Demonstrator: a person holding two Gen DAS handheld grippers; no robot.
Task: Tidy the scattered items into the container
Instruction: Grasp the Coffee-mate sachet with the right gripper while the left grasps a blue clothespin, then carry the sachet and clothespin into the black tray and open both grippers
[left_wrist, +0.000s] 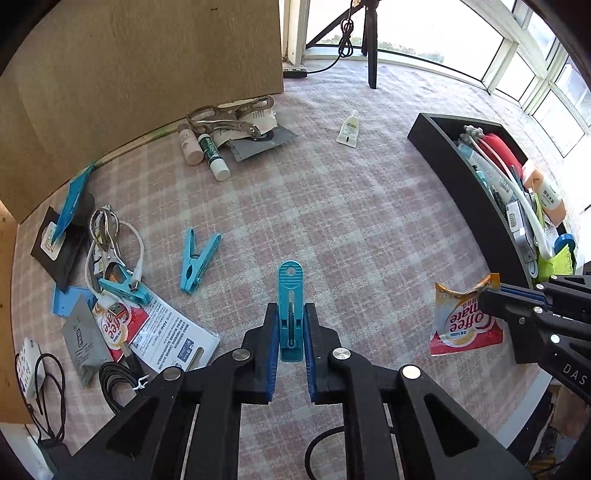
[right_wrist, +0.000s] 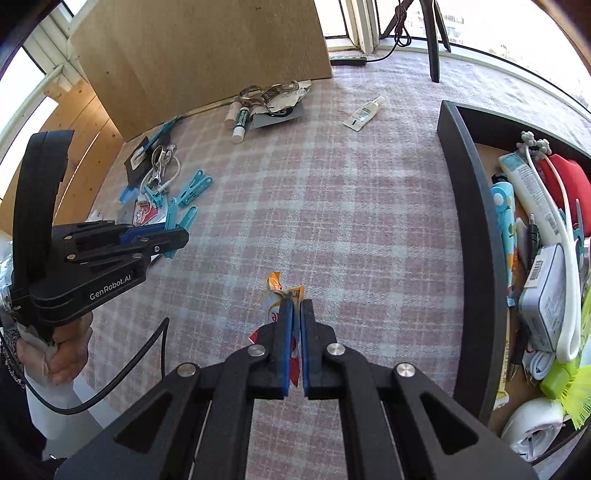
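A teal plastic clothes peg (left_wrist: 290, 310) stands clamped in the left claw (left_wrist: 290, 325) at lower centre of the left wrist frame. The right claw (right_wrist: 293, 314) pinches an orange-and-white Coffee-mate sachet (left_wrist: 463, 317). The black-walled container (right_wrist: 476, 240), already crowded, lies at the right edge above the pink checked cloth (right_wrist: 332, 206).

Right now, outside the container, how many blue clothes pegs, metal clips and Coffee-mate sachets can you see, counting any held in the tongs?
Blue clothes pegs: 3
Metal clips: 2
Coffee-mate sachets: 2
Total: 7
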